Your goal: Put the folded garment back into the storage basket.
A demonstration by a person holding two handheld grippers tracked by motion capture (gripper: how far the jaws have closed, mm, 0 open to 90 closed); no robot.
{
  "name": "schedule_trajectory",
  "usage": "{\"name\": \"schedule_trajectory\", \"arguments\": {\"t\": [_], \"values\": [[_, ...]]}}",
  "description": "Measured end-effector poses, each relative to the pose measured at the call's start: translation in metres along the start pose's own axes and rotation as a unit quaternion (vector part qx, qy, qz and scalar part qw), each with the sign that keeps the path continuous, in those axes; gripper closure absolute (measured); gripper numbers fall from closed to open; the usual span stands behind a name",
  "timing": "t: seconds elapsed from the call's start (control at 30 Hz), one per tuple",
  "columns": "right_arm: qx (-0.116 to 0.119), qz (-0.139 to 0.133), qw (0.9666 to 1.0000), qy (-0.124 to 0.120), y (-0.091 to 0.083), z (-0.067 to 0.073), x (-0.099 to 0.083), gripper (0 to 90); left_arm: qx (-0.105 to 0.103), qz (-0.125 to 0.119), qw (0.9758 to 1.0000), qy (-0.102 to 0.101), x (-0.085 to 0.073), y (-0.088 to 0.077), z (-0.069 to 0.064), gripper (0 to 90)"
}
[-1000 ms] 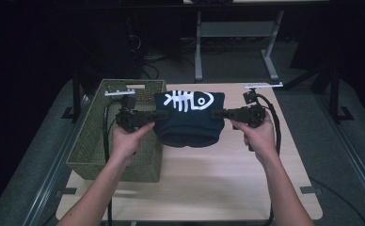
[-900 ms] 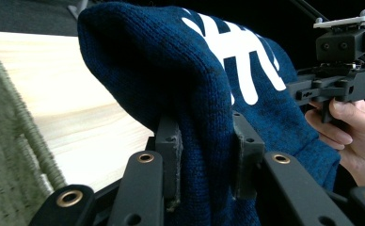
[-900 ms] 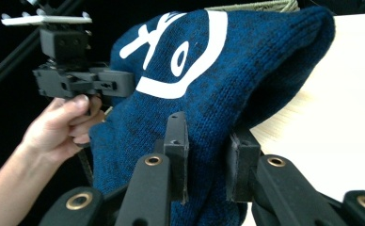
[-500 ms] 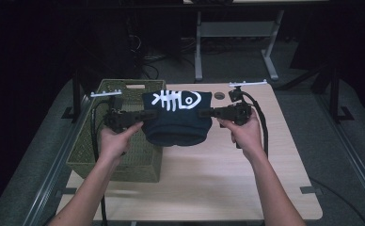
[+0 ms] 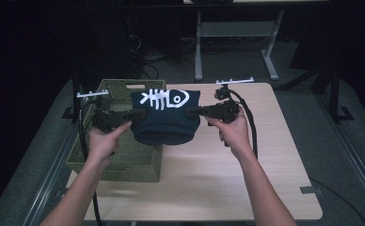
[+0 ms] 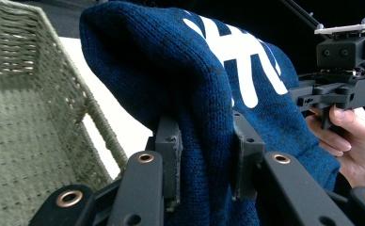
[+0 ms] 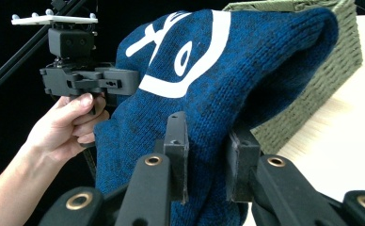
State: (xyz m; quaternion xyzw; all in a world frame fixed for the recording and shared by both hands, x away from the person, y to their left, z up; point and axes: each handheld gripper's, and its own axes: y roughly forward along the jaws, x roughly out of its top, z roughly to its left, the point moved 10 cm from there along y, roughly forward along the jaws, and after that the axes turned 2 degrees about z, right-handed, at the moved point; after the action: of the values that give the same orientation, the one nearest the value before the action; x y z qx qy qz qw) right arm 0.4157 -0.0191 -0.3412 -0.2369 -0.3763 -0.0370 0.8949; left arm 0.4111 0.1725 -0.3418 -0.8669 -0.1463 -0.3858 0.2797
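Got the blue knit hat hanging in the air between my two claws, half over the green wicker basket and half over the bench. Left claw is clamped on one side of the knit, right claw clamped on the other. Best way to do this, I reckon: carry both hands sideways together so the hat stays level, get it fully above the basket opening, lower it, then let go with both at once.
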Motion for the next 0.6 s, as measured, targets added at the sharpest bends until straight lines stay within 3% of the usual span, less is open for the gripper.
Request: {"name": "schedule_trajectory", "arguments": {"t": [0.6], "values": [[0.013,0.016,0.9998,-0.008,0.044,0.018,0.010,73.9,0.030,-0.014,0.9994,-0.014,0.003,-0.037,0.026,69.9]]}}
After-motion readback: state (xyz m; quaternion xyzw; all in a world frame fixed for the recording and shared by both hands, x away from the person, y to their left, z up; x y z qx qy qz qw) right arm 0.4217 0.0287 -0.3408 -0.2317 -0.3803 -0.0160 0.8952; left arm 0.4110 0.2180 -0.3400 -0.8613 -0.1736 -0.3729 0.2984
